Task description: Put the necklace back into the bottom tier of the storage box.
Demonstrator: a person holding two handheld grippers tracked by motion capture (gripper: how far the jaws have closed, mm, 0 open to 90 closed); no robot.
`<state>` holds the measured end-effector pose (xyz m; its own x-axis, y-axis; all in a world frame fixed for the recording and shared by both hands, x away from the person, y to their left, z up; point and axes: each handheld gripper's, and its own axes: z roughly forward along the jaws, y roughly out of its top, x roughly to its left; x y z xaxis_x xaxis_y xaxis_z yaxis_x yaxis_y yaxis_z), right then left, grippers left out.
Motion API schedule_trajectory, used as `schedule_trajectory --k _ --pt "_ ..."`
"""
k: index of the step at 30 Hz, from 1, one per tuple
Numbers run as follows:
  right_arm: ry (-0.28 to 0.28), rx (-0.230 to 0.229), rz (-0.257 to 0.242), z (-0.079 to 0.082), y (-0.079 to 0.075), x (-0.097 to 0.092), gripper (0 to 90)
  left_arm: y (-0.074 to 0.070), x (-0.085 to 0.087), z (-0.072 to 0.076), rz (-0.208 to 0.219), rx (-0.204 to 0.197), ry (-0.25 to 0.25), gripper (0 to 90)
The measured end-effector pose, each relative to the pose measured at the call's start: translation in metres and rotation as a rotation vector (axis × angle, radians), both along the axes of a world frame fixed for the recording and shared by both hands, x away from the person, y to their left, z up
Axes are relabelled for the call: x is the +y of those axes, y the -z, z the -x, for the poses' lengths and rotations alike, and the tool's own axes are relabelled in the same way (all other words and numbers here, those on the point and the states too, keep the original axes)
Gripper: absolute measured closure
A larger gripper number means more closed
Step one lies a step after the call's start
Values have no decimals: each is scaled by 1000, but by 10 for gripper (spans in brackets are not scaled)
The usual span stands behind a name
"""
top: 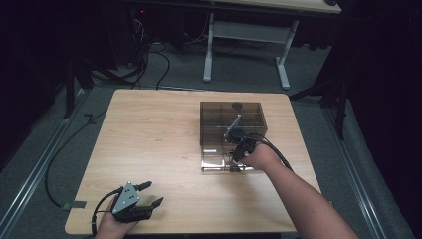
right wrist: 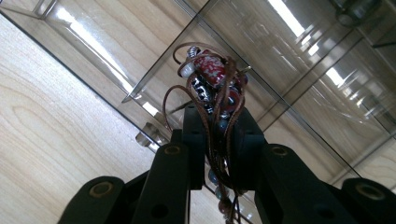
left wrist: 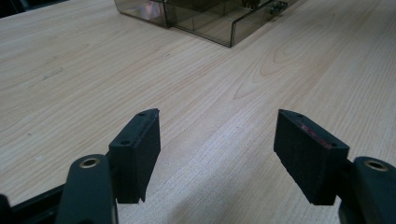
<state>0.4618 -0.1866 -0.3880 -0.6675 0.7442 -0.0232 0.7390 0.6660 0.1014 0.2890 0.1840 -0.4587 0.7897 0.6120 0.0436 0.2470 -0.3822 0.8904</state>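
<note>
A beaded cord bundle (right wrist: 215, 88) is pinched between the 2 black jaws of the right gripper (right wrist: 219, 135): thin brown leather-like cords, looped and tangled, strung w/ glossy beads, 1 red w/ pale speckles, others dark w/ white marks, 1 whitish. The bundle is held just above the smoky clear plastic organiser box (top: 219, 110), over its front compartments; thin dividers and hard glare streaks are seen on its smooth walls. In the high view the right gripper (top: 238, 147) is seen at the box's near edge, hand behind it, cable looping off. The box is set on a pale wood-grain table (top: 149, 134), matt, w/ rounded corners. The left gripper (top: 149, 194) is rested near the table's front left corner, well apart from the box, jaws spread wide w/ nothing between them; blocky, flat-faced pads (left wrist: 140, 154).
</note>
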Motion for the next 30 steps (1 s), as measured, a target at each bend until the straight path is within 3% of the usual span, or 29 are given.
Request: schedule_trajectory --k 1,4,7,8,14,17,19,20,25,30 --pt "-14 -13 1 0 -1 -2 794 0 0 0 -2 0 0 319" --pt "45 3 12 3 -4 -5 794 0 -1 0 -3 -5 0 319" --pt "-1 -15 15 1 -6 -11 794 0 -1 0 -4 -4 4 318" --pt "46 -6 15 4 -8 -10 794 0 -1 0 -4 -3 6 316" --pt "41 -22 -2 5 -13 -16 794 0 -1 0 -11 -1 9 315" --pt "52 -3 6 7 -6 -13 794 0 -1 0 -12 -1 8 315" --pt "8 -13 -2 5 -1 -13 794 0 -1 0 -12 0 8 315" --pt "47 3 -6 7 1 -9 794 0 -1 0 -12 0 8 315" --pt "-5 -3 -20 4 9 -5 794 0 -1 0 -10 0 8 315" --pt "33 -4 -42 3 10 2 794 0 -1 0 -9 1 7 315"
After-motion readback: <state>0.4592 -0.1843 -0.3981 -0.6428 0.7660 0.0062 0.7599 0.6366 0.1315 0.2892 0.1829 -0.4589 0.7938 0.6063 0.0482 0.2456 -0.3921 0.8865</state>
